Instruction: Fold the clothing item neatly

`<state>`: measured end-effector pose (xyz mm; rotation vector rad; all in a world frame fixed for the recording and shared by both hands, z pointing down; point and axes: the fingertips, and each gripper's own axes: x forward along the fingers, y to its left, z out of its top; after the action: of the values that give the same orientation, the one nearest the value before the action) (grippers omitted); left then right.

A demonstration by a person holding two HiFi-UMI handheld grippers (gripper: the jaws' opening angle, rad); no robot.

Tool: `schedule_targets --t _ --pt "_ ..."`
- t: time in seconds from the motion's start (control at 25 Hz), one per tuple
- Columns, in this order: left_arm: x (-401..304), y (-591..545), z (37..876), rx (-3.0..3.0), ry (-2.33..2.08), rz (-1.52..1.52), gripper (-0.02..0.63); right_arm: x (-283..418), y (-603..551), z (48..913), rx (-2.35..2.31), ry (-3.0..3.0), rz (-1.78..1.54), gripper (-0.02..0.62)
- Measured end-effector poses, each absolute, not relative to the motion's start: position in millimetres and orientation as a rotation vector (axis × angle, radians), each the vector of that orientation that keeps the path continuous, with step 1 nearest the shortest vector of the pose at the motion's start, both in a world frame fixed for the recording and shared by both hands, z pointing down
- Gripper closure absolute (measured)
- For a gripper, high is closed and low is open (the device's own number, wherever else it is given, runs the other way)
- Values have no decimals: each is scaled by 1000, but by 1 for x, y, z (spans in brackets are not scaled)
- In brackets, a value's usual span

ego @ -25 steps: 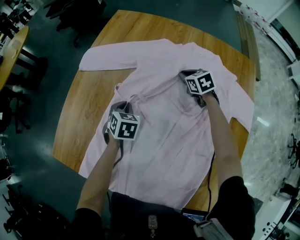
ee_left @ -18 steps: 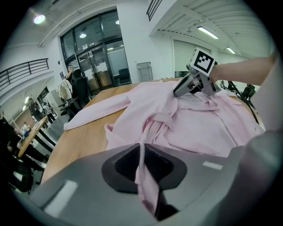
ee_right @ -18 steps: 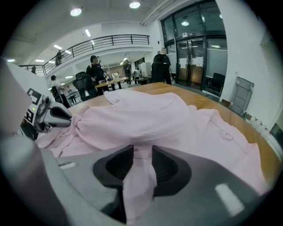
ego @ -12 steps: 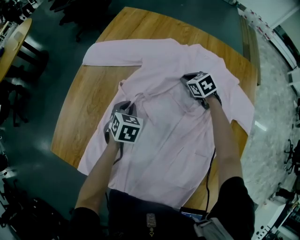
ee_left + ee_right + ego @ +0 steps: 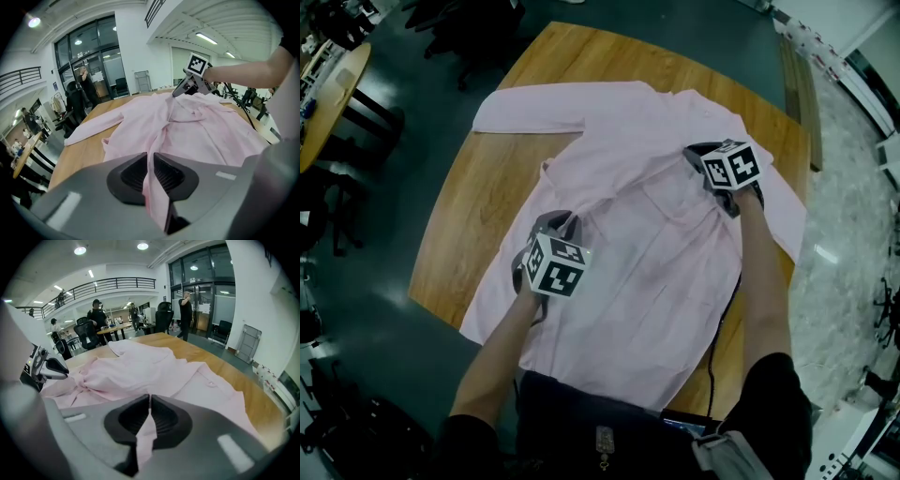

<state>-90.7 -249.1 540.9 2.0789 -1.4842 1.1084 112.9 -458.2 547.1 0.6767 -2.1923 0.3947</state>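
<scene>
A pink long-sleeved shirt (image 5: pixel 656 253) lies spread on a wooden table (image 5: pixel 487 187). My left gripper (image 5: pixel 563 221) pinches a ridge of its fabric near the left side; the cloth (image 5: pixel 197 126) runs up between the left gripper's (image 5: pixel 151 161) pads, whose jaws have just been opening slightly and still hold it. My right gripper (image 5: pixel 699 152) is at the shirt's right shoulder area. Its jaws have just been closing, and the shirt (image 5: pixel 140 366) is clamped between the right gripper's (image 5: pixel 149 404) pads. A lifted fold stretches between the two grippers.
One sleeve (image 5: pixel 525 108) lies stretched toward the table's far left, the other hangs near the right edge (image 5: pixel 787 211). Dark office chairs (image 5: pixel 459 28) stand beyond the table, and another table (image 5: pixel 328 84) is at the left. People stand far off in the hall (image 5: pixel 98 310).
Both grippers have risen with the fabric. The right one has shifted to the right, the left one slightly nearer, and the fold between them has drawn tauter.
</scene>
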Motion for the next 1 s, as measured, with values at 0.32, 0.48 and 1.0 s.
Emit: schedule_targets --t 0.32,0.48,1.0 --pt "-96 -241 558 2029 -1487 1167 560 118 -459 581 741 -2106 413 578" --pt "-116 -249 561 1975 -1544 1172 571 109 -458 582 763 -2140 405 565" --pt "-105 -218 535 2010 -1571 1036 555 46 -370 550 533 -2300 335 558"
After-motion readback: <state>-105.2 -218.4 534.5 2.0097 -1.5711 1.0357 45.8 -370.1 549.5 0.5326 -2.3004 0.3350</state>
